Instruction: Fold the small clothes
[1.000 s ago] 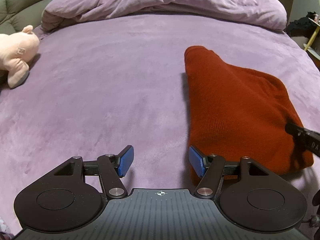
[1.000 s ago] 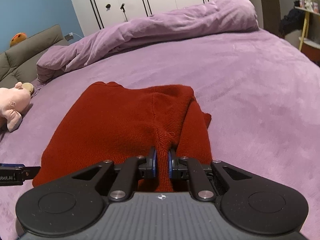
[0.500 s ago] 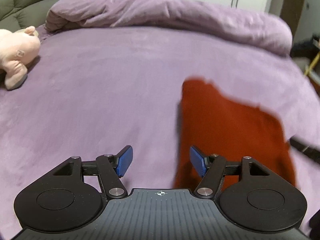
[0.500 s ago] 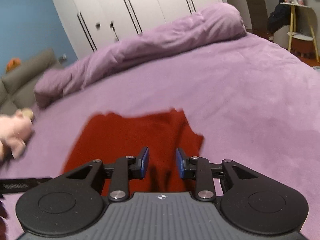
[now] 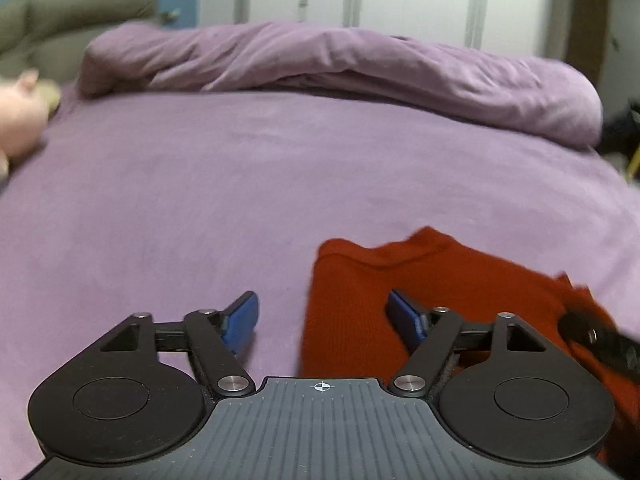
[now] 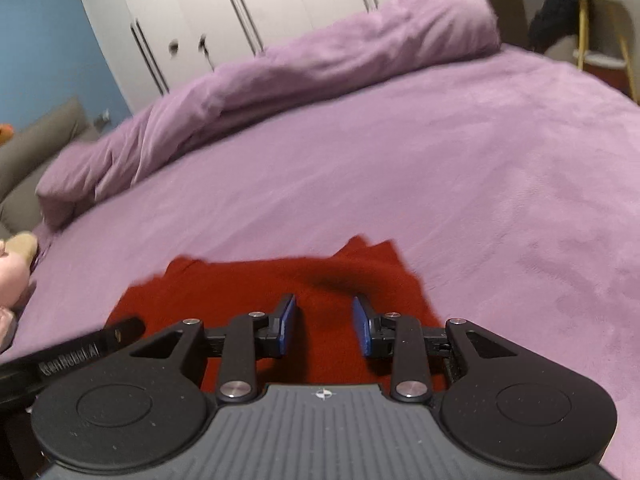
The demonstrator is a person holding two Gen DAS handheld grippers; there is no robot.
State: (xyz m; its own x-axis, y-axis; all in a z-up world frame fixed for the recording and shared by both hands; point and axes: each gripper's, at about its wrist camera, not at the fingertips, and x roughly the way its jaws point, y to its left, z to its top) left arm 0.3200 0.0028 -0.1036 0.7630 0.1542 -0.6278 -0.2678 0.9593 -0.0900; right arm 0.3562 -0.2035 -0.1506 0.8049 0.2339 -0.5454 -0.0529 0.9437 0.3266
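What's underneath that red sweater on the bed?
The red sweater lies folded flat on the purple bed cover, which shows all around it. Whatever sits directly beneath the fabric, or between its folded layers, is covered and cannot be seen.

purple bed (image 5: pixel 200 200) | rolled duvet (image 5: pixel 340 60) | pink plush (image 5: pixel 16 120) | white wardrobe (image 6: pixel 240 8)

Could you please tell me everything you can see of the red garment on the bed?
The red garment is a rust-red piece of ribbed knit, lying folded and fairly flat on the purple bedcover, with one corner sticking out at its far edge. Motion blur softens its outline. Neither gripper's pads press on it; its near part is hidden behind them.
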